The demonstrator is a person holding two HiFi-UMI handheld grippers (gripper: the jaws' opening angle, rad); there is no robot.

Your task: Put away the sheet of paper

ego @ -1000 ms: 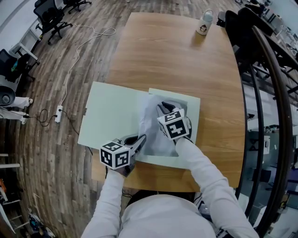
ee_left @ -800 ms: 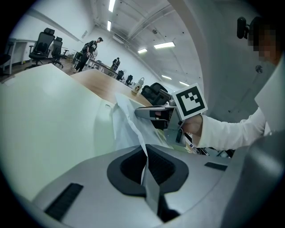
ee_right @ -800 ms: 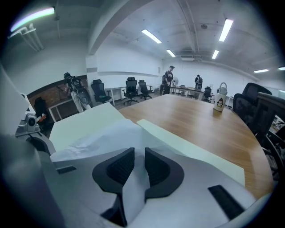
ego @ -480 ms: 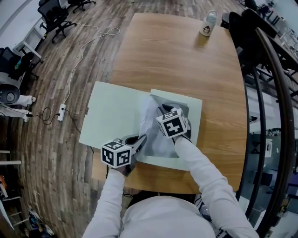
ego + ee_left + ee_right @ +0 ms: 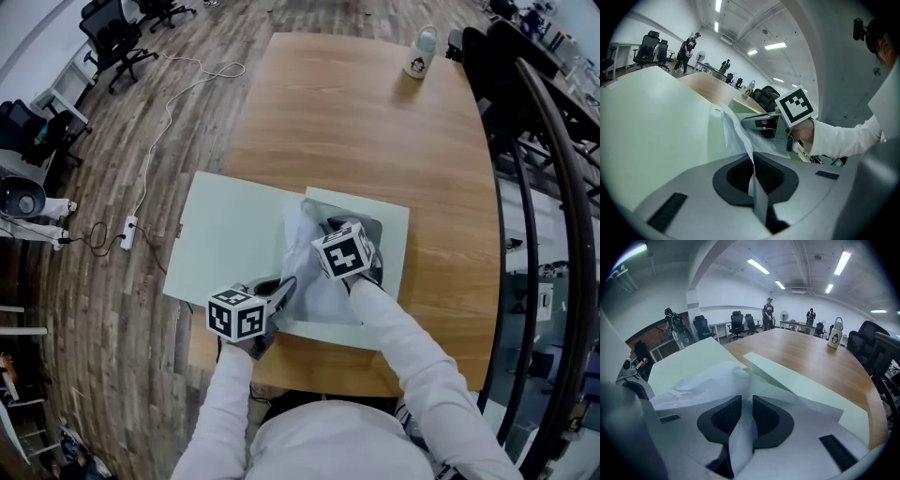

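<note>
While the left tool (image 5: 753, 176) clamps the crumpled sheet of paper (image 5: 302, 246), right tool (image 5: 742, 418) clamped on it too, over a green folder (image 5: 230, 234), tabletop's (image 5: 375, 122) near edge

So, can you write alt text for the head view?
The left gripper and right gripper both pinch a crumpled white sheet of paper over a pale green folder on a wooden table. A bottle stands at its far edge.

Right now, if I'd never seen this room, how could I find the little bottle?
Start at the big wooden table and look to its far end. Near the right corner stands a white bottle with a dark cartoon figure on it, the only upright thing on the bare wood.
</note>
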